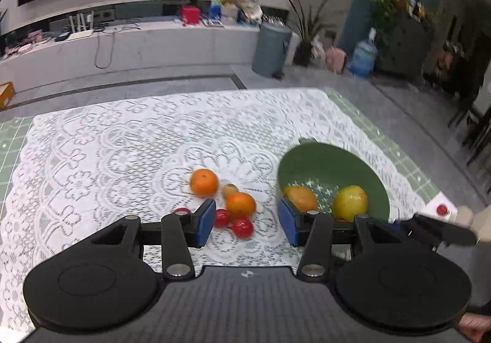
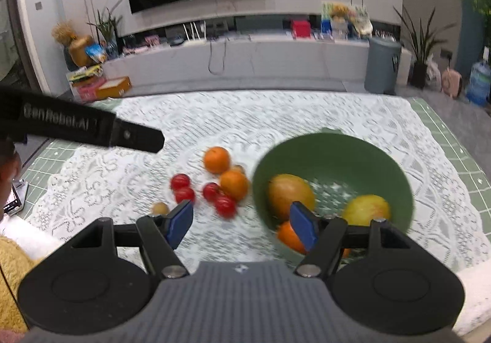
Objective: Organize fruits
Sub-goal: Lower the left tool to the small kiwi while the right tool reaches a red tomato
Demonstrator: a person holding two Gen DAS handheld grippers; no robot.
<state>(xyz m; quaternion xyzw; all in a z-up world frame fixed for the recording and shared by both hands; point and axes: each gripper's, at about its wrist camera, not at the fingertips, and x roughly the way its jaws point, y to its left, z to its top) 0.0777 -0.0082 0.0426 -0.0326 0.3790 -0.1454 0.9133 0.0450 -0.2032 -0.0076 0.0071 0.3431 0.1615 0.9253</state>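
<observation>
A green bowl (image 1: 310,155) (image 2: 337,146) stands on the lace cloth and holds a mango (image 1: 300,197) (image 2: 290,194), a yellow apple (image 1: 349,203) (image 2: 366,209) and an orange (image 2: 290,237). Left of the bowl lie two oranges (image 1: 204,182) (image 2: 217,159), several cherry tomatoes (image 1: 242,228) (image 2: 225,206) and a small brown fruit (image 1: 230,189). My left gripper (image 1: 247,223) hangs open and empty above the tomatoes. My right gripper (image 2: 242,226) is open and empty over the bowl's near-left rim. One of the left gripper's fingers (image 2: 138,137) reaches in from the left.
A white lace cloth (image 1: 122,143) covers a green cutting mat (image 2: 454,158). A small white box with a red button (image 1: 442,209) sits right of the bowl. A phone (image 2: 12,201) lies at the table's left edge. A yellow fuzzy sleeve (image 2: 12,266) shows at lower left.
</observation>
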